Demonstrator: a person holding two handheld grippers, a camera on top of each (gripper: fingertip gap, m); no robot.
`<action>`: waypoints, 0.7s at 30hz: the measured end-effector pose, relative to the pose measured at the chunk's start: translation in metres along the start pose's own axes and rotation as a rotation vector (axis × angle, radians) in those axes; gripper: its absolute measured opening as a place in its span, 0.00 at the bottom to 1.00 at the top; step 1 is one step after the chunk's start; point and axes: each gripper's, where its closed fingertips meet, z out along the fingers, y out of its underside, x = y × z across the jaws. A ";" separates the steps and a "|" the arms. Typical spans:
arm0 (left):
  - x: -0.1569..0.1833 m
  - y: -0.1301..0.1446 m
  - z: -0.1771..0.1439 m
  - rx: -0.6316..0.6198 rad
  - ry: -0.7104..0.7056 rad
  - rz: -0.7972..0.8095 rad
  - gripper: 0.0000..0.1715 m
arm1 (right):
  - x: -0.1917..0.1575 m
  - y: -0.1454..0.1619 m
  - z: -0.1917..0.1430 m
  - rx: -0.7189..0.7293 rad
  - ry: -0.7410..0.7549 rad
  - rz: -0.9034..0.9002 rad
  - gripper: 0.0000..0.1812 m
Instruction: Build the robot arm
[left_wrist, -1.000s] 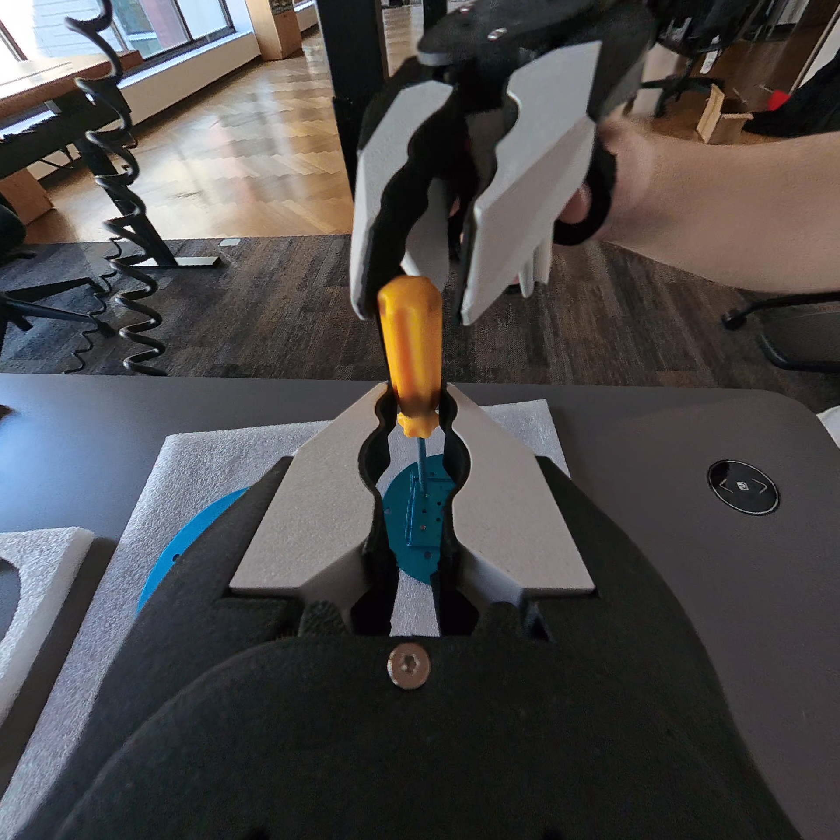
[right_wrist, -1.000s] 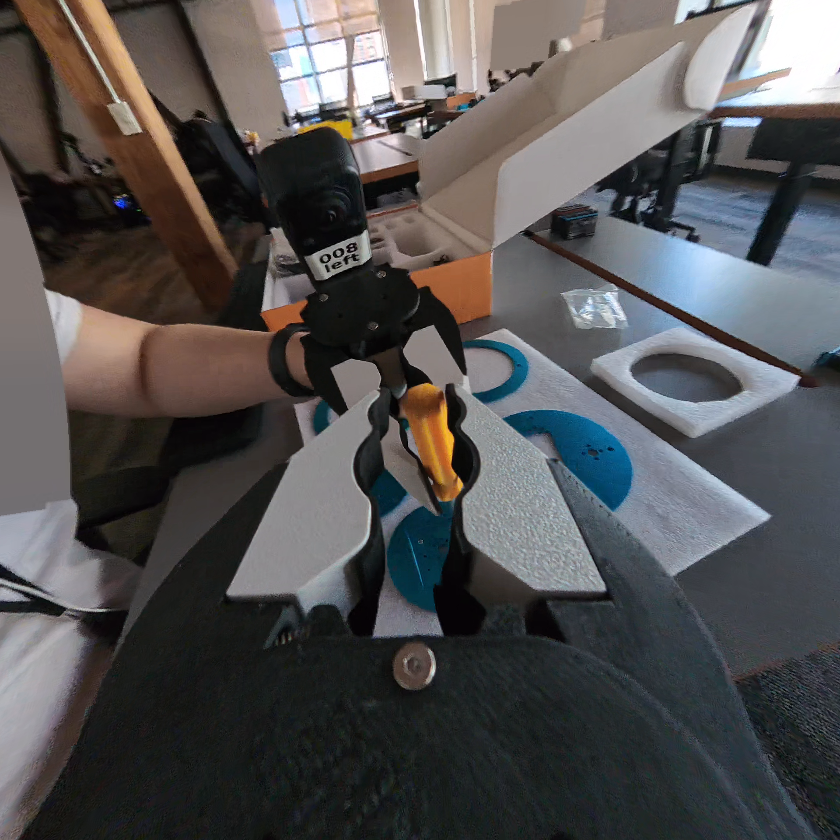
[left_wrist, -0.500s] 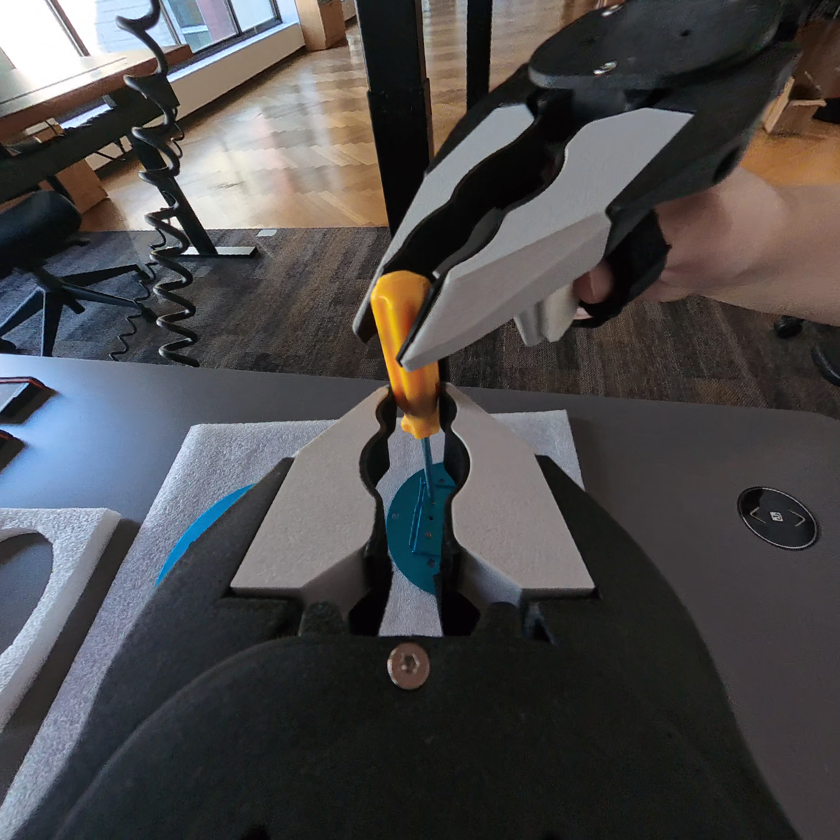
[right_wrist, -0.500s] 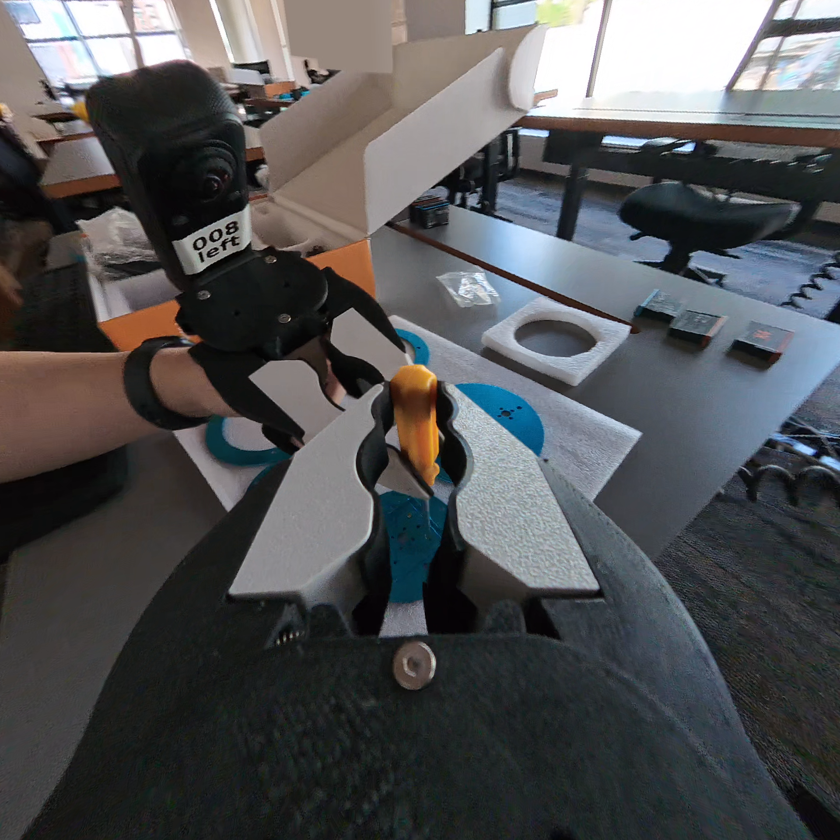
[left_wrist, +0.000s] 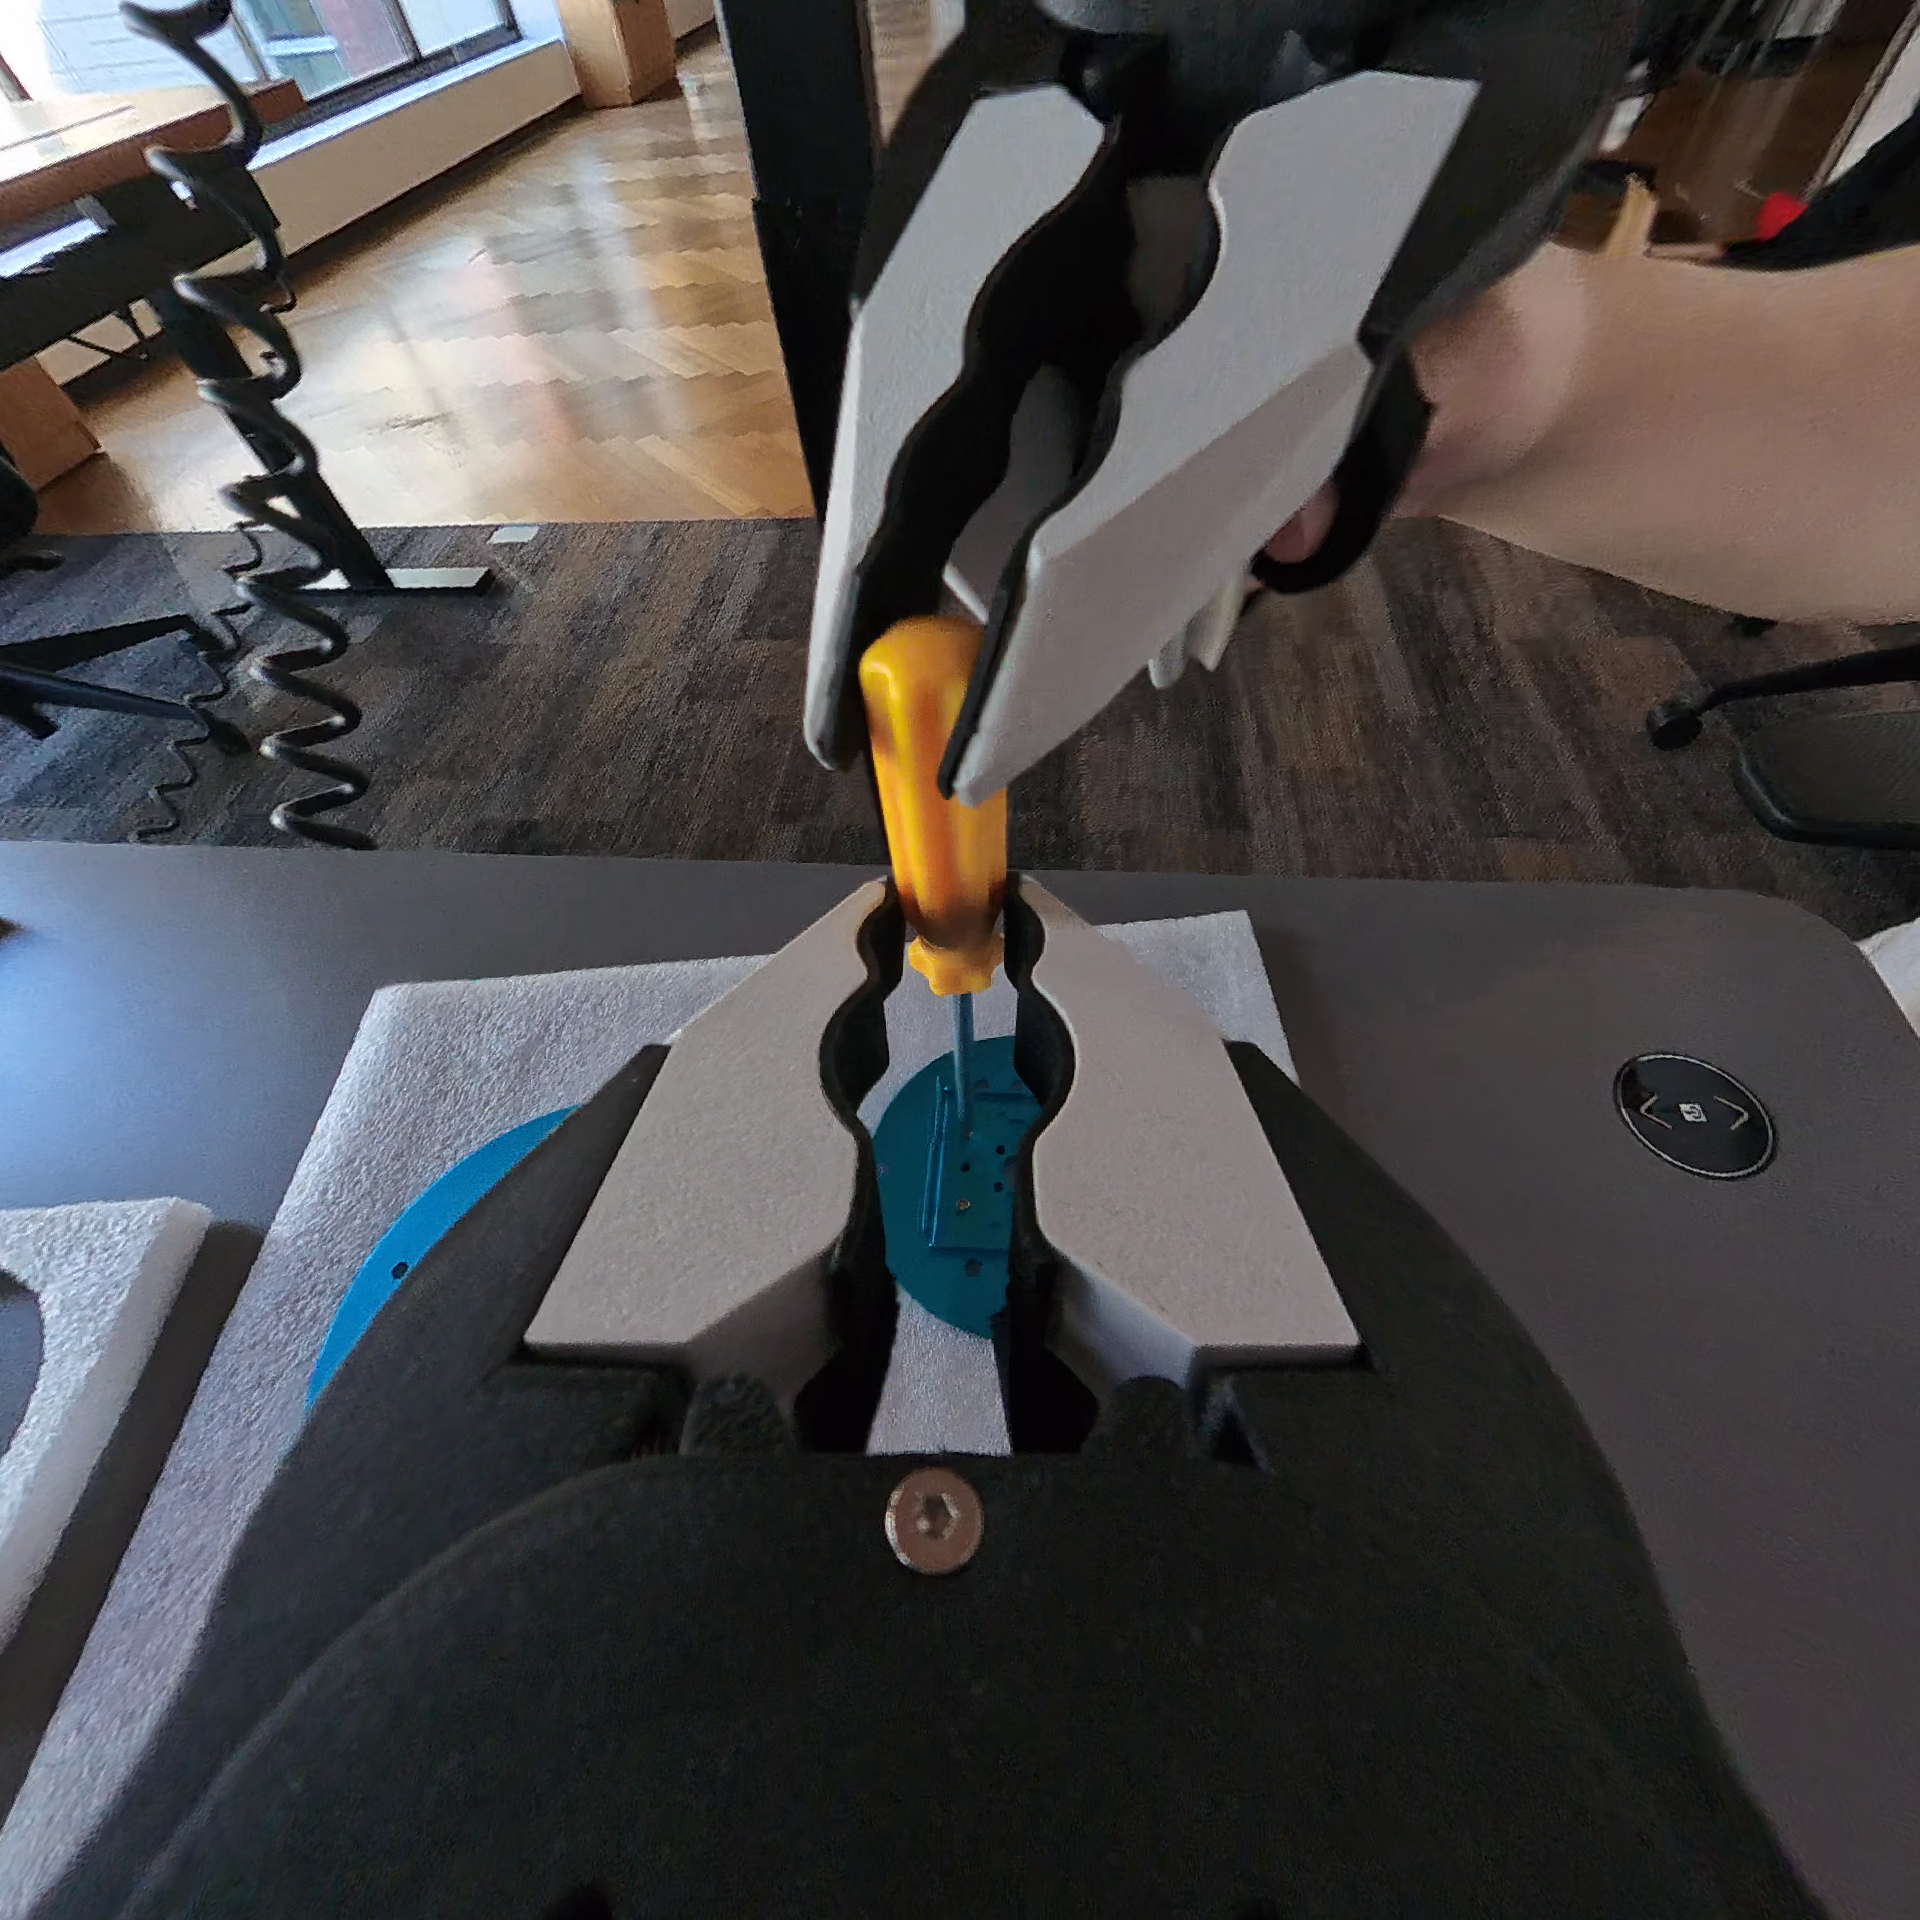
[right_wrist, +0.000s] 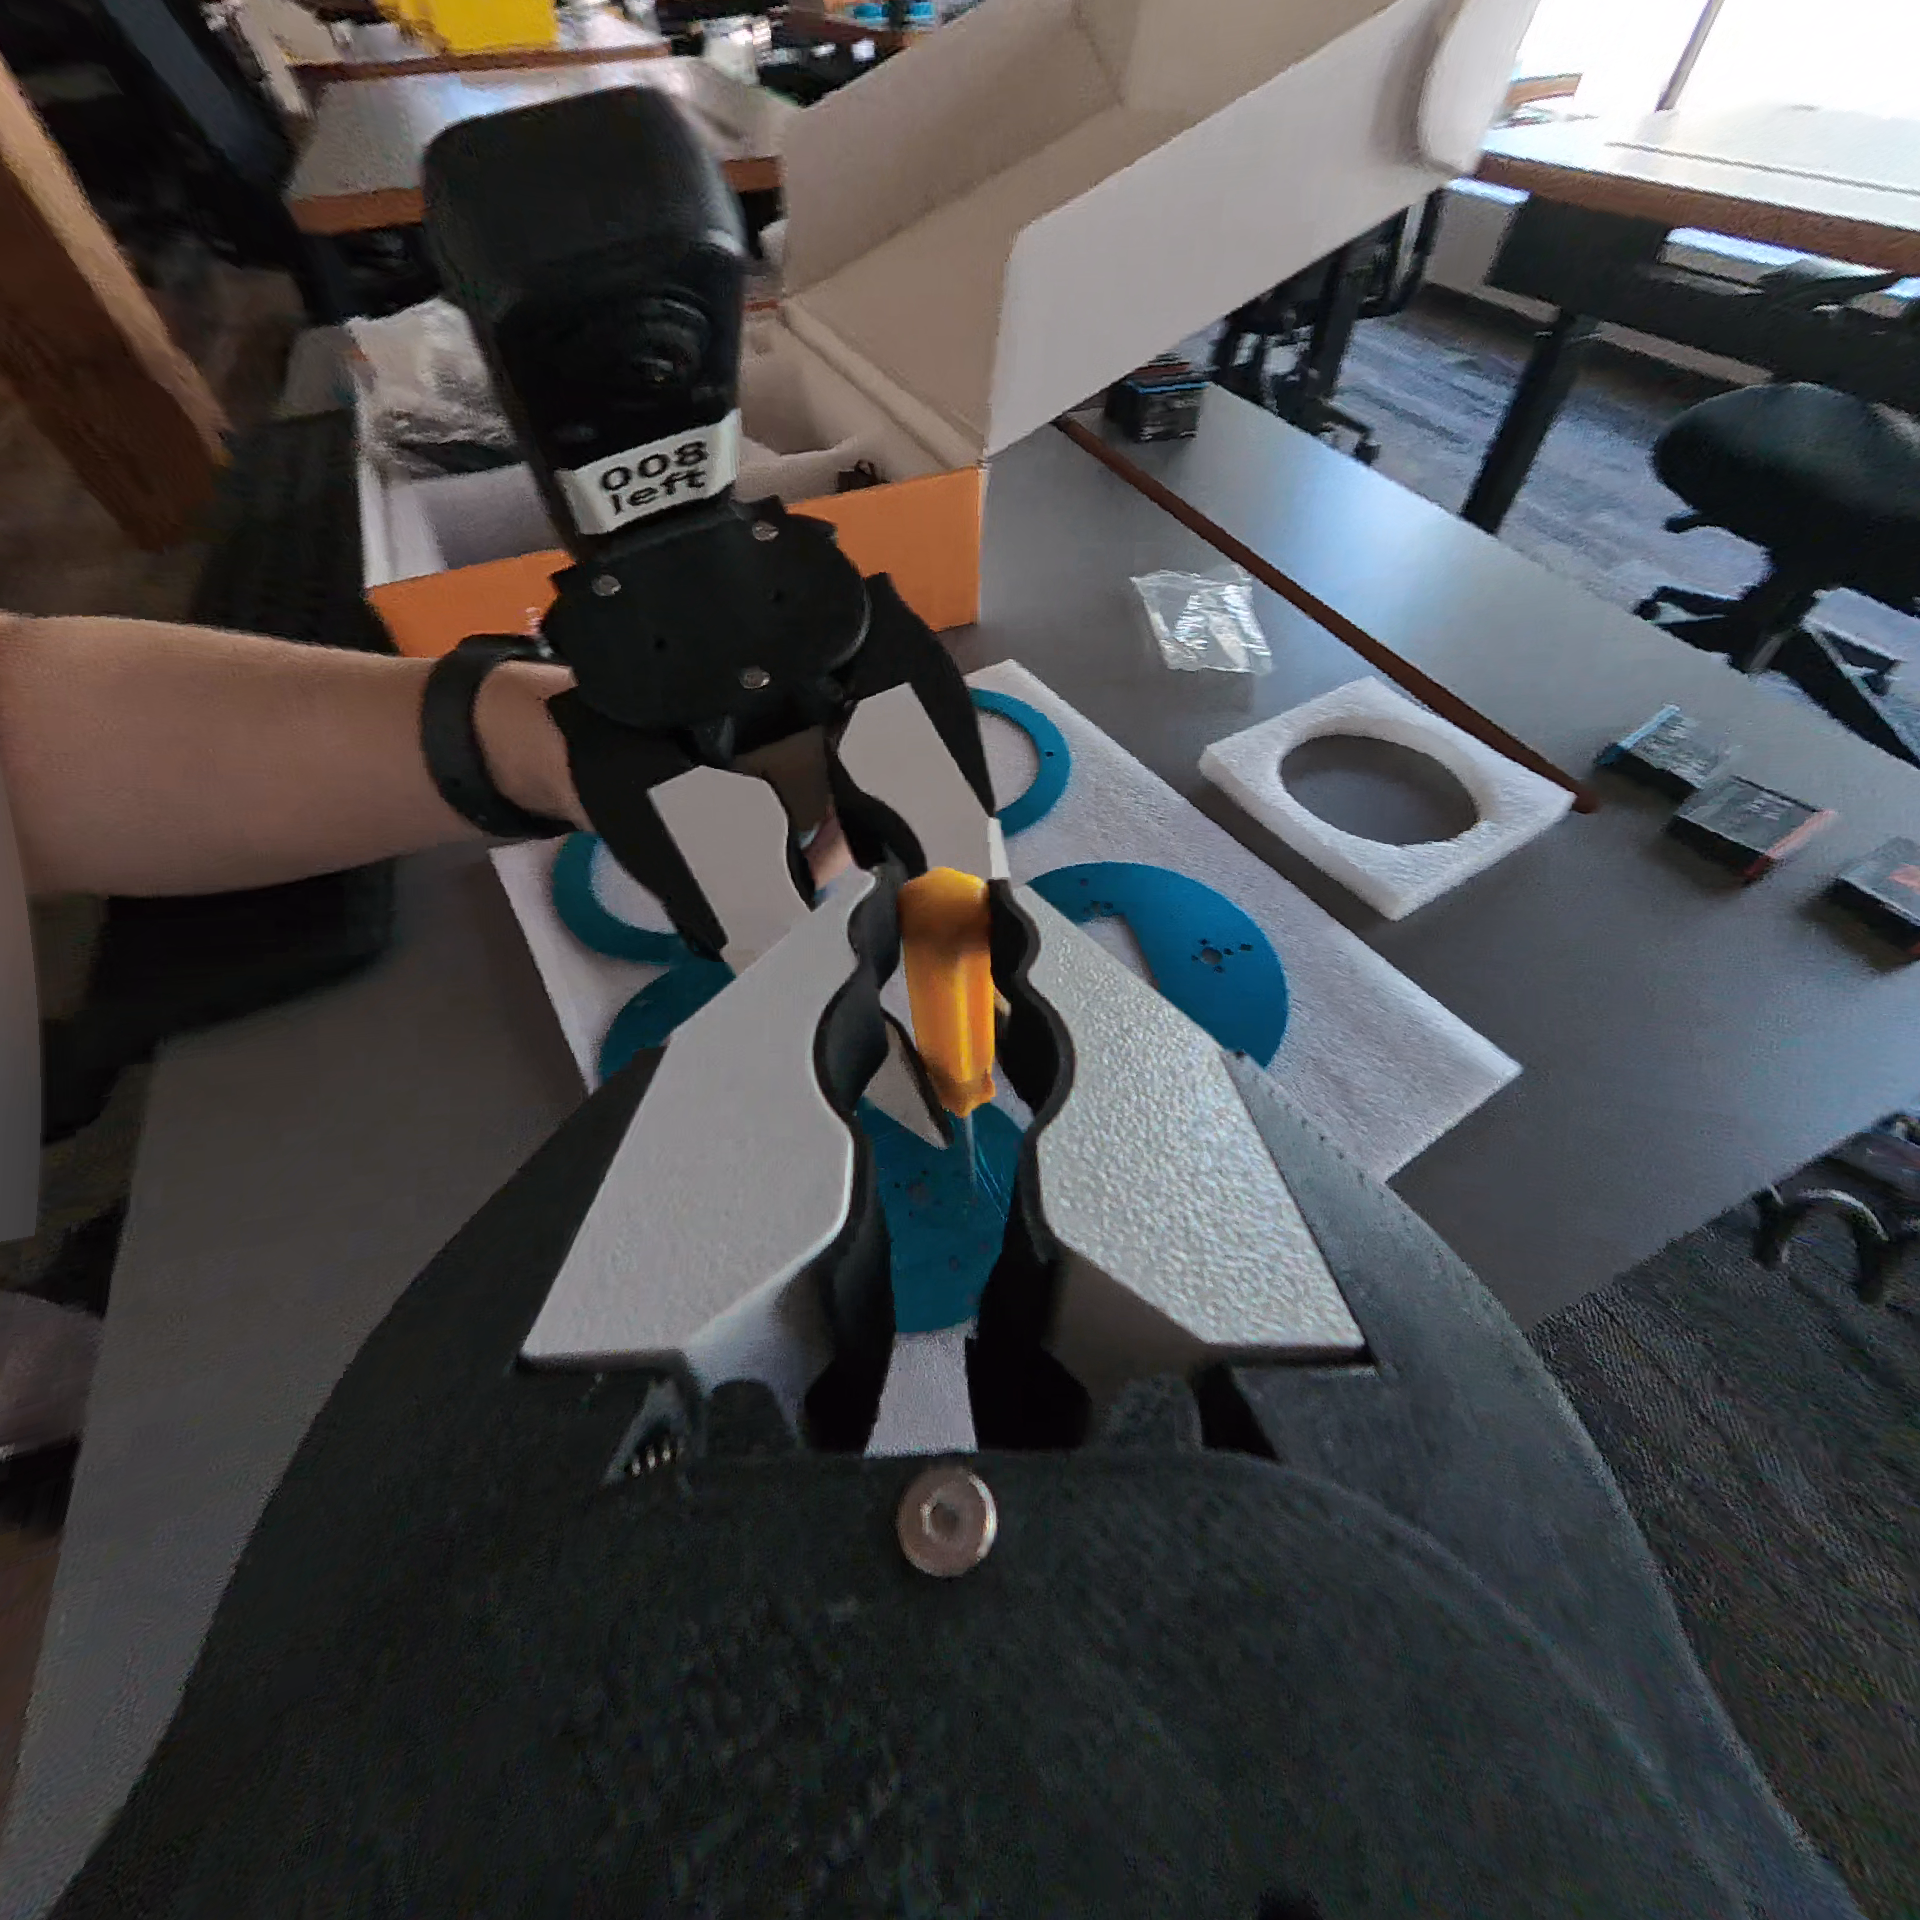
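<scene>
An orange-handled screwdriver (left_wrist: 935, 790) stands upright, its thin shaft down on a small blue bracket (left_wrist: 971, 1174) that lies on a blue disc (left_wrist: 940, 1262) on a white foam sheet (left_wrist: 540, 1039). My left gripper (left_wrist: 951, 904) is shut on the lower end of the handle. My right gripper (left_wrist: 899, 753) comes down from above and is shut on the top of the handle. In the right wrist view my right gripper (right_wrist: 940, 894) holds the screwdriver (right_wrist: 951, 997), and the left gripper (right_wrist: 717, 644) faces it from across the sheet.
More blue rings (right_wrist: 1023, 758) and a blue half disc (right_wrist: 1174, 945) lie on the foam. An open white and orange box (right_wrist: 935, 260) stands behind. A foam square with a round hole (right_wrist: 1382, 790), a clear bag (right_wrist: 1200, 618) and small dark boxes (right_wrist: 1745, 821) lie to the right. There is about 5 cm between the tips of the two grippers. My left gripper's tips are some 10 cm from the blue disc (left_wrist: 940, 1262).
My right gripper swung sideways around the handle half a second ago and now stands over it again from above. The left gripper and the screwdriver stayed in place.
</scene>
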 end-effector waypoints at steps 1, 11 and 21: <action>-0.001 -0.001 0.001 0.000 -0.029 0.000 0.13 | 0.001 0.000 0.000 0.024 0.054 0.033 0.09; 0.002 -0.002 -0.001 0.040 0.029 0.001 0.10 | -0.005 -0.001 0.002 0.020 0.060 0.010 0.10; -0.003 -0.002 0.000 0.017 -0.061 0.012 0.15 | 0.001 0.002 -0.006 0.060 0.168 0.106 0.10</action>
